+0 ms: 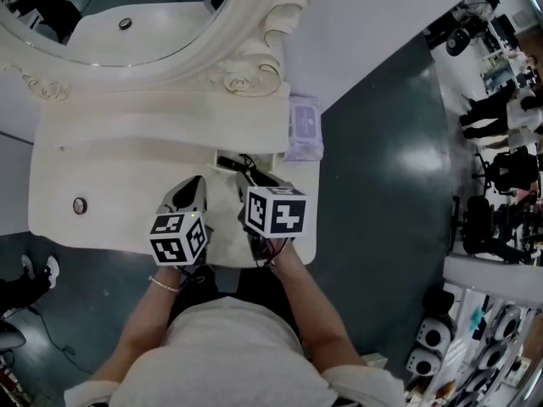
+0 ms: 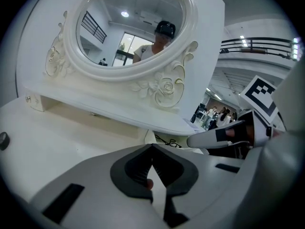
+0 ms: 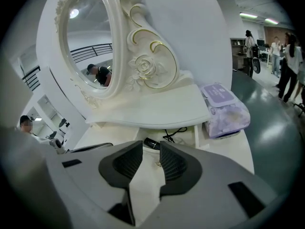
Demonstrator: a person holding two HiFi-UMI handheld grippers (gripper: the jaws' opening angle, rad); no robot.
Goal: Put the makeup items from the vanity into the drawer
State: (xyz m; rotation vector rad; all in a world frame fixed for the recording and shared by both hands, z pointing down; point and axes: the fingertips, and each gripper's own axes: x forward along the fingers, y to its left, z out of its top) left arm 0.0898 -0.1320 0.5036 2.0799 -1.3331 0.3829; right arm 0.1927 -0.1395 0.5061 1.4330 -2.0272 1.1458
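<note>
The wipes pack (image 3: pixel 225 112) bears a purple label (image 3: pixel 218 93), print unreadable.

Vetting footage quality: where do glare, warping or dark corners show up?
Head view: pale glare patch on the dark floor, edges bowed. Left gripper view: fisheye bends the mirror, corners black. Right gripper view: wipes pack sharp, corners vignetted.

This looks like a large open lab or work hall, not a home. The cream vanity (image 1: pixel 127 168) with its carved oval mirror (image 1: pixel 127 15) stands on a glossy dark green floor (image 1: pixel 382 193). Beyond it, people (image 1: pixel 496 117) stand among desks and equipment. Racks (image 1: pixel 484 346) hold rows of white devices, and a railed upper gallery (image 2: pixel 259 44) runs under ceiling strip lights (image 3: pixel 257 16).
</note>
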